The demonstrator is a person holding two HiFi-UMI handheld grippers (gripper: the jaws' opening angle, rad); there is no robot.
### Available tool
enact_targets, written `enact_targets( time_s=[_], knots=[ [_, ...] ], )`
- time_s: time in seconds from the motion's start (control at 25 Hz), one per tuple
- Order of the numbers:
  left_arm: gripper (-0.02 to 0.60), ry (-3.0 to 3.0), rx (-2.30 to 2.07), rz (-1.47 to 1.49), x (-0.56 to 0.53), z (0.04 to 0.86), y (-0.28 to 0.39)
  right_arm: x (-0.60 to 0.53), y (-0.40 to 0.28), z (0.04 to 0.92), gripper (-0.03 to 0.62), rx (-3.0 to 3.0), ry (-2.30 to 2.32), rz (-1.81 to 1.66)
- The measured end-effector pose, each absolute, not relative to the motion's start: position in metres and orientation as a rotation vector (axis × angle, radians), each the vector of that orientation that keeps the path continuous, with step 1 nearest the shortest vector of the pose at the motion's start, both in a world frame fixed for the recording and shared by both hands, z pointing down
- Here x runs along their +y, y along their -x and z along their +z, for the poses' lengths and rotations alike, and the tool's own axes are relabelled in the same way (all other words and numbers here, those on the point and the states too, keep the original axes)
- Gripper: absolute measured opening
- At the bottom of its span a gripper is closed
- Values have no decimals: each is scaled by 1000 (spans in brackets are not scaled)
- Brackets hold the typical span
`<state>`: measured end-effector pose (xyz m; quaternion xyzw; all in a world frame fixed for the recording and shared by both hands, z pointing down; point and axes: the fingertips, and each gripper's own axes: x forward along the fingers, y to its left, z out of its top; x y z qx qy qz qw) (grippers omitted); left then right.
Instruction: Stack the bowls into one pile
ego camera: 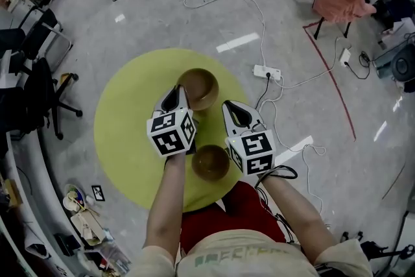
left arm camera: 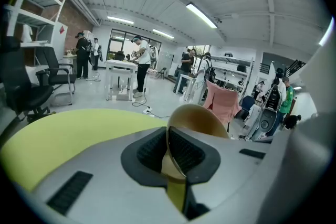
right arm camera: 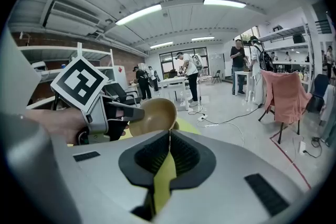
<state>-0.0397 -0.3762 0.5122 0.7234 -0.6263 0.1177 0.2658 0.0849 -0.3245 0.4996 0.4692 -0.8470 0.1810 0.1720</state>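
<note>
Round yellow-green desk (ego camera: 126,133), standing on a grey floor (ego camera: 97,36), one brown bowl (ego camera: 211,163) sitting upright on its top, close to the edge nearest the person.

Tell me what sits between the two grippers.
In the head view, the loose bowl sits on the yellow table between the left gripper and the right gripper, level with their marker cubes.

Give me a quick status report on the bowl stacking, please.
Left hand-held gripper shut on far bowl rim. Right hand-held gripper shut, empty. Near bowl on yellow table, not yet stacked. Nothing between bowls.
</note>
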Motion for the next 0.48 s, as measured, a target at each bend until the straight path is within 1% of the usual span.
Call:
enact_targets(
  time_s=[0.48],
  knots=[
    [32, -1929, -1704, 366, -384, 535, 42, -331, -79, 519, 37, -2385, -1300, 537]
  ],
)
